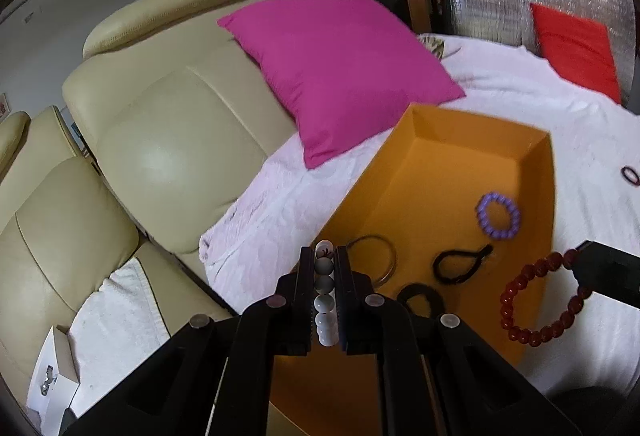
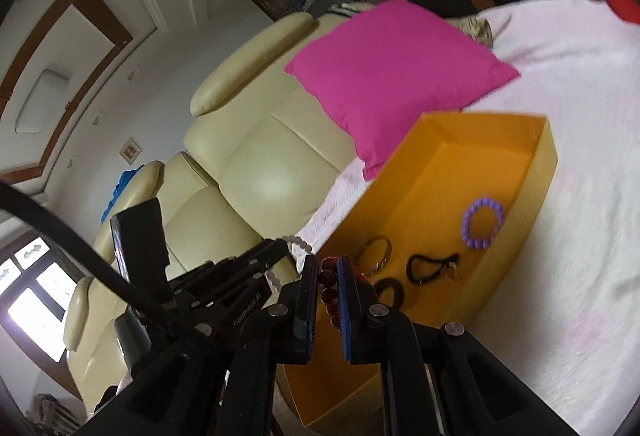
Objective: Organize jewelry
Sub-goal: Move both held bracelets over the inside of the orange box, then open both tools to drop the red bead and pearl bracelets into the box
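Note:
An orange open box (image 1: 440,124) (image 2: 550,152) lies on a white bedspread. Inside it I see a purple bead bracelet (image 1: 498,214) (image 2: 482,222), a thin metal bangle (image 1: 380,256) (image 2: 378,252), a black cord loop (image 1: 460,264) (image 2: 432,266) and a black hair tie (image 1: 420,300) (image 2: 390,292). My left gripper (image 1: 324,256) is shut on a white bead bracelet (image 1: 325,302) above the box's near-left part. My right gripper (image 2: 326,264) is shut on a dark red bead bracelet (image 2: 329,294) (image 1: 536,296), which hangs over the box's right wall.
A pink cushion (image 1: 340,72) (image 2: 396,72) leans beyond the box, against cream leather seats (image 1: 172,140). A red cushion (image 1: 576,48) lies at the far right. Another dark hair tie (image 1: 632,176) rests on the bedspread right of the box. A small white box (image 1: 52,376) sits low left.

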`<state>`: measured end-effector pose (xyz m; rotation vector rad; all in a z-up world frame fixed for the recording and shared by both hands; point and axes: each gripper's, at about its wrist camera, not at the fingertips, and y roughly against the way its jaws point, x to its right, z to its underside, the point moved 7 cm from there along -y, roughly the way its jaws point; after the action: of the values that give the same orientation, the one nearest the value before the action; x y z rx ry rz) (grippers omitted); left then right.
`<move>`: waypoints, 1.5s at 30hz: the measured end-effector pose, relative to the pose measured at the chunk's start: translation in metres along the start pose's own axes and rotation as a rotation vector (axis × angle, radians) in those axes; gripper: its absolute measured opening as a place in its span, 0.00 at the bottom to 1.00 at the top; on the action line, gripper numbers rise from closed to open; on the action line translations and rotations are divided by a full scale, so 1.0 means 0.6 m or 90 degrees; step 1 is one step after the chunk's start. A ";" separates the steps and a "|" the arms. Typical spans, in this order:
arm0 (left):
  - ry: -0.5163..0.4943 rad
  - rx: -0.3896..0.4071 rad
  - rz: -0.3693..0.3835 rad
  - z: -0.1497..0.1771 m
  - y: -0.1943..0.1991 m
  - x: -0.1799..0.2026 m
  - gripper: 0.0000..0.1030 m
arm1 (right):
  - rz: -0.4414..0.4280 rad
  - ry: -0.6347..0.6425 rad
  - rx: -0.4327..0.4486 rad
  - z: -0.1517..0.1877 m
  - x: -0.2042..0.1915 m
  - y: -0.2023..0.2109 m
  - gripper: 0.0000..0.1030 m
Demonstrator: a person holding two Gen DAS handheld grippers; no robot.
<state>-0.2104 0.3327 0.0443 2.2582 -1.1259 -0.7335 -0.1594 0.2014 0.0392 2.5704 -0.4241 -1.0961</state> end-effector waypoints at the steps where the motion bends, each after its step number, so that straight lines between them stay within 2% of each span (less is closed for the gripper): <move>1: -0.001 -0.009 -0.003 0.006 -0.007 0.000 0.09 | -0.002 -0.004 -0.008 0.005 0.006 -0.005 0.10; 6: -0.007 -0.040 -0.011 0.025 -0.035 0.004 0.09 | -0.017 0.002 -0.029 0.011 0.008 -0.019 0.10; 16: -0.018 -0.046 -0.006 0.031 -0.054 0.023 0.09 | -0.020 -0.005 -0.047 0.015 0.016 -0.028 0.10; 31: -0.021 -0.065 -0.002 0.046 -0.067 0.028 0.09 | 0.018 -0.023 -0.085 0.023 0.030 -0.050 0.10; 45: -0.025 -0.082 0.000 0.054 -0.081 0.039 0.09 | 0.030 -0.041 -0.095 0.022 0.041 -0.058 0.13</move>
<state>-0.1930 0.3329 -0.0164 2.1446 -1.0656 -0.8298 -0.1475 0.2211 0.0008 2.3893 -0.4003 -1.1515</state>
